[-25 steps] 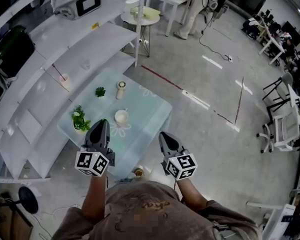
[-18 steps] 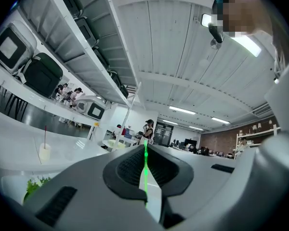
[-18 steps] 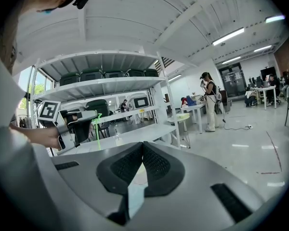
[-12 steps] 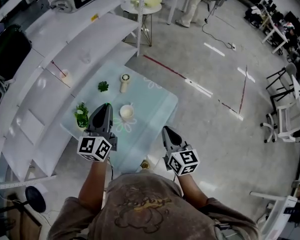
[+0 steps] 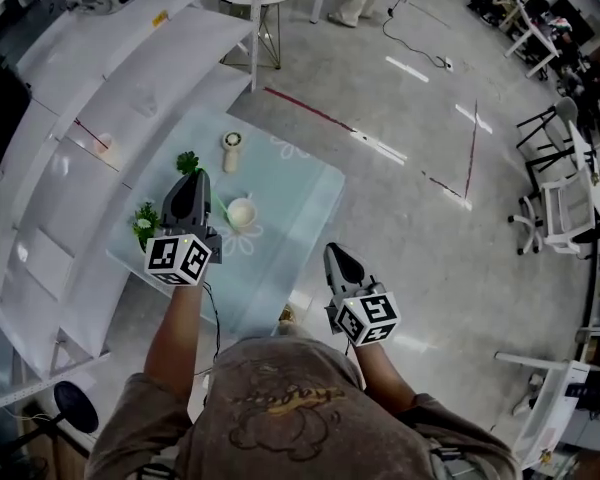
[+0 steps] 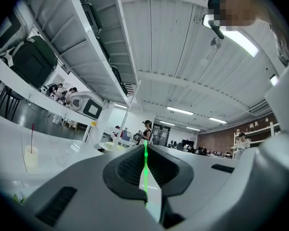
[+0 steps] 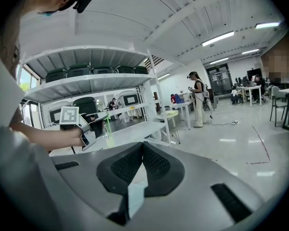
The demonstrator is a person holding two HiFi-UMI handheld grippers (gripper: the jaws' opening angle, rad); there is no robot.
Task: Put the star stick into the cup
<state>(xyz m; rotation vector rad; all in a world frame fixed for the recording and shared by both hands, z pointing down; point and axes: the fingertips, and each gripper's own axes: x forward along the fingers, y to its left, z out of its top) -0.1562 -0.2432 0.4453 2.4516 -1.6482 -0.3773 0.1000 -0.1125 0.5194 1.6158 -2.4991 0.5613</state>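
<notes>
A thin green star stick (image 6: 145,170) is pinched upright between the jaws of my left gripper (image 6: 145,150), which is shut on it. In the head view the left gripper (image 5: 193,183) hangs over the left part of the pale glass table (image 5: 295,203), just left of the white cup (image 5: 241,212). The right gripper view shows the left gripper (image 7: 89,121) from the side, the green stick (image 7: 108,126) poking down from it. My right gripper (image 5: 337,258) hovers off the table's near right corner, shut with nothing between its jaws (image 7: 141,146).
Two small green plants (image 5: 145,223) (image 5: 187,161) and a white bottle-like object (image 5: 232,148) stand on the table. White shelving (image 5: 70,168) runs along the left. A small cup with a red stick (image 6: 31,155) sits on a shelf. Bare concrete floor (image 5: 430,248) lies to the right.
My left gripper has risen and moved forward and left over the table, level with the cup. The right gripper has stayed near my body. The head view has shifted.
</notes>
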